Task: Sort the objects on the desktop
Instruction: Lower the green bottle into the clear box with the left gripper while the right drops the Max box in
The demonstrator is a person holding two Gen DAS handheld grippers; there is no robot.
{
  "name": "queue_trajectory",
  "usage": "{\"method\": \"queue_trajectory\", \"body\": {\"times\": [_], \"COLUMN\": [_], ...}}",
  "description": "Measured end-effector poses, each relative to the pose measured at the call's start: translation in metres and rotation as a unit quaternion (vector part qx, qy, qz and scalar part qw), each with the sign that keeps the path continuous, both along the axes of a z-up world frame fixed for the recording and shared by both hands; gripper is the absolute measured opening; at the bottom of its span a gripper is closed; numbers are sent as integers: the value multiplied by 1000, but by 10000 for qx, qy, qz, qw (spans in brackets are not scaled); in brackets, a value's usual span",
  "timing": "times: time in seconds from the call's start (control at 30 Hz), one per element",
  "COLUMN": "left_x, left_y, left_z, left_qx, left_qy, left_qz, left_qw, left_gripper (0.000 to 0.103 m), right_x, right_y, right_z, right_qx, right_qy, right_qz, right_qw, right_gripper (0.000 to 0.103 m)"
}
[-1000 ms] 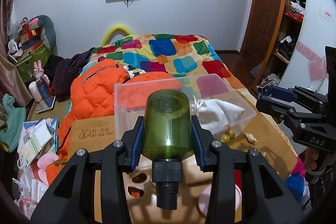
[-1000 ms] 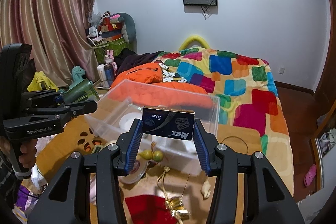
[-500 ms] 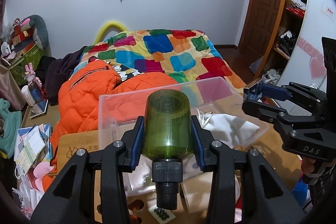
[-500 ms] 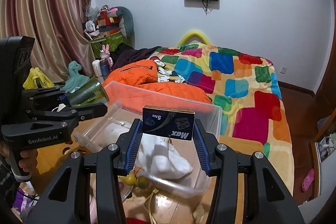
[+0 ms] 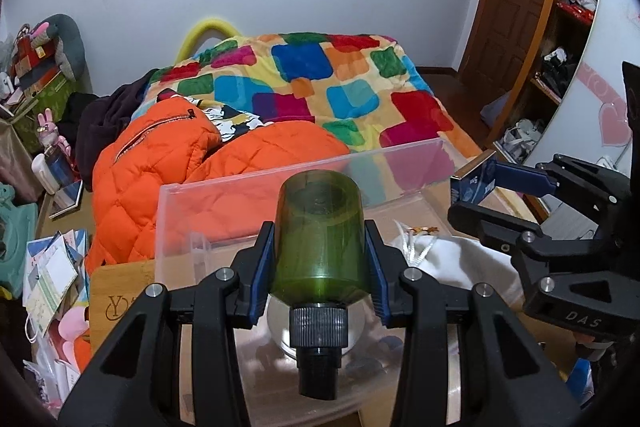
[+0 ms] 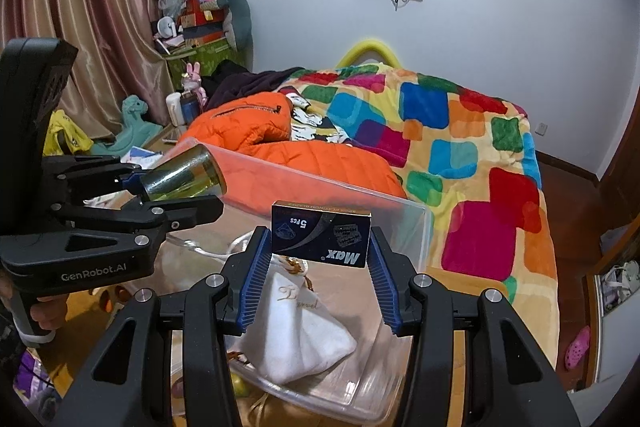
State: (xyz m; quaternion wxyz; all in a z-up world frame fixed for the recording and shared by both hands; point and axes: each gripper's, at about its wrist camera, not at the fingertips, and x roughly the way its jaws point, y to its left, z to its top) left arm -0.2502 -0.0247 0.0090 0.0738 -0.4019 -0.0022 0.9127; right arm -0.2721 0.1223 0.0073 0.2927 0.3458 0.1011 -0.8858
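Note:
My left gripper (image 5: 320,251) is shut on a green translucent bottle (image 5: 320,239) with a black cap, held over the clear plastic bin (image 5: 280,187). The bottle also shows in the right wrist view (image 6: 182,177). My right gripper (image 6: 320,267) is shut on a small dark blue "Max" box (image 6: 320,239), held above the same bin (image 6: 416,227). The box also shows in the left wrist view (image 5: 474,183). A white drawstring pouch (image 6: 296,327) lies inside the bin, beneath the box.
A wooden desk board (image 5: 120,291) carries the bin. Behind it lie an orange puffer jacket (image 5: 160,163) and a bed with a patchwork blanket (image 5: 320,83). Papers and toys (image 5: 48,275) clutter the left side. A round metal lid (image 5: 280,323) lies in the bin.
Both grippers have moved forward over the bin with their objects still held. The bin and pouch now sit closer and lower in both views.

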Motion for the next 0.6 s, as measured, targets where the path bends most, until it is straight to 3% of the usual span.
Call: {"method": "queue_trajectory", "body": {"times": [0.6], "left_x": [-18], "left_y": [5], "left_z": [-19], "left_qx": [-171], "left_qy": [-369], "left_qz": [-68], "left_qw": [9992], "left_gripper": [41], "right_x": [-17], "right_y": [-19], "right_z": [-28], "right_qx": [426], "right_qy": [-284], "right_qz": [176], "right_qw": [9985], "right_gripper": [45]}}
